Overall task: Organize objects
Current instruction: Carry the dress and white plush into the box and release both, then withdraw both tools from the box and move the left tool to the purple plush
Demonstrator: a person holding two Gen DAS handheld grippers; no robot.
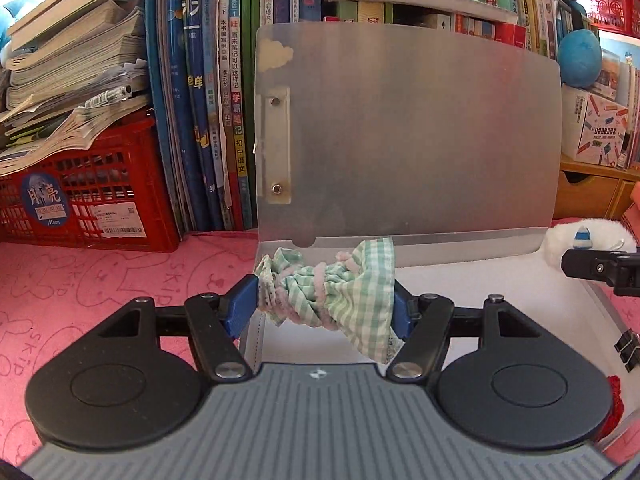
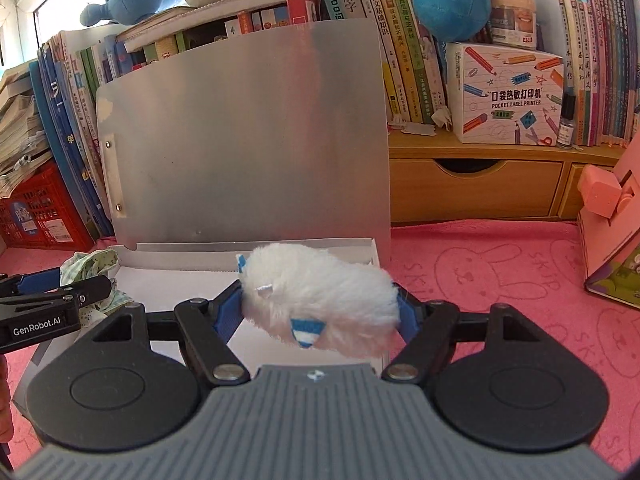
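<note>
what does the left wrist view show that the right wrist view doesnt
Only the left wrist view: the left gripper shut on the whole green checked cloth, binder clips at the right edge, and a pen on the paper stack.

Only the right wrist view: the right gripper shut on the white plush, the label printer box, wooden drawers, and a pink thing at the right edge.

Both: the open white box with its lid up, the red crate, the books and the pink mat.

The open box [image 2: 248, 252] lies on the mat [image 2: 500, 280] before the books [image 1: 216, 100], lid [image 1: 420, 132] upright behind; the crate [image 1: 92, 200] stands left, the drawer unit [image 2: 476, 188] right (label-printer carton [image 2: 508, 96] on it)
</note>
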